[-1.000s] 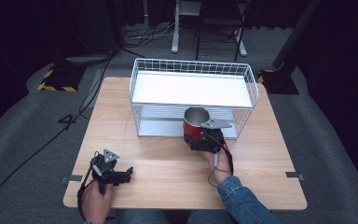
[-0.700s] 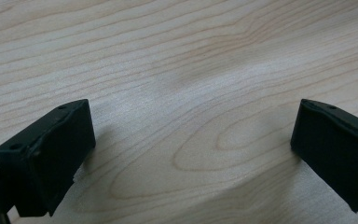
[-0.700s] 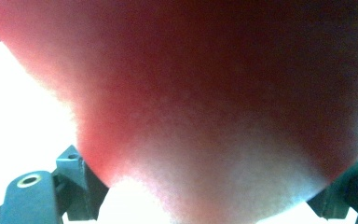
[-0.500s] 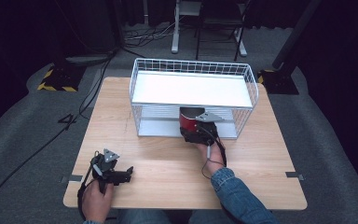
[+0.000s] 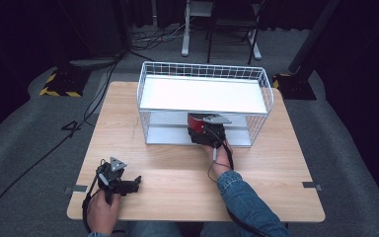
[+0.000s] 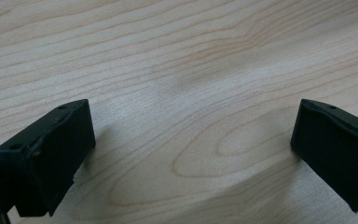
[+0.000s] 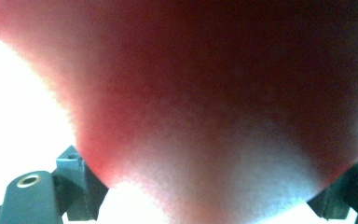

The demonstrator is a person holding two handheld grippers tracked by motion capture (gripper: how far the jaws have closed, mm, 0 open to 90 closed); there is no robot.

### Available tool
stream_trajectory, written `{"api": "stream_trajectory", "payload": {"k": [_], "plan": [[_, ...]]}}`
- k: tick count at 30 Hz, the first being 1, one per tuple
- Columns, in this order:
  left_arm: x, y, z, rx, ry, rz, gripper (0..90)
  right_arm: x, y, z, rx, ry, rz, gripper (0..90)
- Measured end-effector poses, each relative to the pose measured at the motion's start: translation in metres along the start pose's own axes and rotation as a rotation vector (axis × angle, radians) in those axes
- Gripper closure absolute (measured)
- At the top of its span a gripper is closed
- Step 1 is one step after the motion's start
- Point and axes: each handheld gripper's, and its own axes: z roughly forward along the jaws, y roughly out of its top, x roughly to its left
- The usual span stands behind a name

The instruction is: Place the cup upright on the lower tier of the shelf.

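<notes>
Overhead, a white wire rack (image 5: 203, 94) with a flat white top shelf stands at the far middle of the wooden counter (image 5: 177, 163). Right gripper (image 5: 202, 129) sits at the rack's near face, pushed into the lower tier just under the top shelf, with a red cup (image 5: 195, 121) between its jaws; the cup lies partly beneath the shelf edge, over the rack's bottom shelf. Whether the cup touches that bottom shelf cannot be told. Right gripper view: the red cup (image 7: 191, 93) fills the space between the jaws, blurred from closeness, jaws pressed to either side of it. A blue denim sleeve (image 5: 246, 202) runs back from the rack toward the counter's near edge. Left gripper (image 5: 128, 185) rests well apart from the rack, near the counter's near-left corner, low over the wood. Left gripper view: jaws spread wide, bare wood grain (image 6: 191, 93) between them, nothing held. Black cable (image 5: 86, 207) trails off the left gripper.
</notes>
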Motion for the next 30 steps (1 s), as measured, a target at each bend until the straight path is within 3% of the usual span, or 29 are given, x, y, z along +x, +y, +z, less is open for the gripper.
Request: {"api": "stream_trajectory", "payload": {"k": [11,15,30], "plan": [[0.0,0.0,0.0,-0.002,-0.001,0.0,0.0,-0.008,-0.001,0.015,0.011,-0.033,-0.006,16.9],[0.0,0.0,0.0,-0.001,-0.001,0.0,0.0,-0.012,-0.007,0.018,0.006,-0.018,0.026,16.8],[0.0,0.0,0.0,0.0,0.0,0.0,0.0,-0.013,-0.007,0.019,0.007,-0.011,0.024,16.6]]}}
